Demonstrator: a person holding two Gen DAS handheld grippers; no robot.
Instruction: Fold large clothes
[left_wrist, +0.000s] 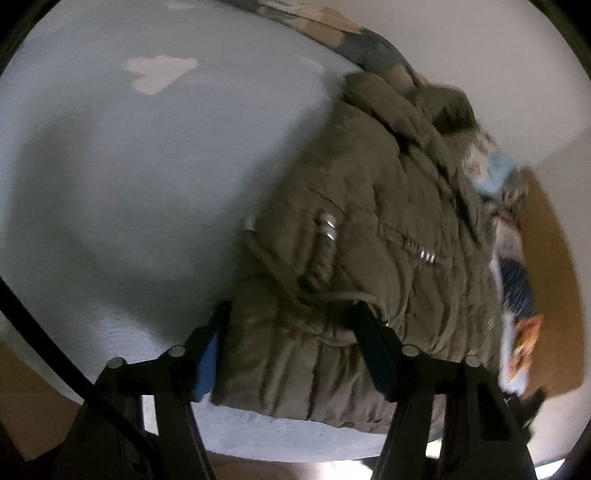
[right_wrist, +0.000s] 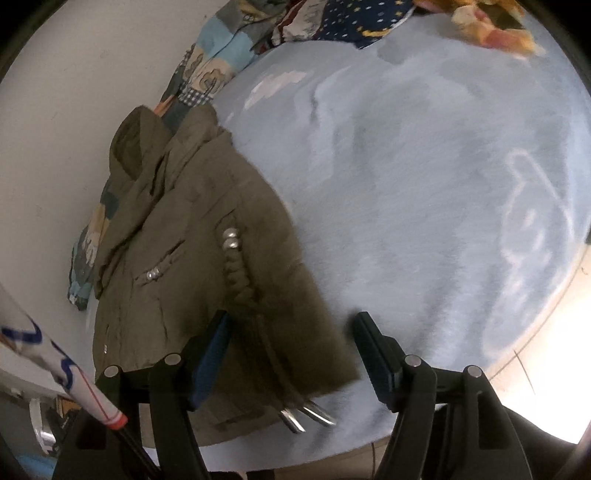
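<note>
Left gripper (left_wrist: 291, 332) spread astride olive jacket (left_wrist: 369, 221) hem, right gripper (right_wrist: 291, 339) spread over corner. Risk: bulky padding slips, drawstring (right_wrist: 240, 273) snags, fold skews on blue bed cover (right_wrist: 424, 184).

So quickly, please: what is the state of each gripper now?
Left gripper: jaws around the folded jacket's edge; whether the pads press on it cannot be told.
Right gripper: open, over the jacket's corner, holding nothing.
</note>
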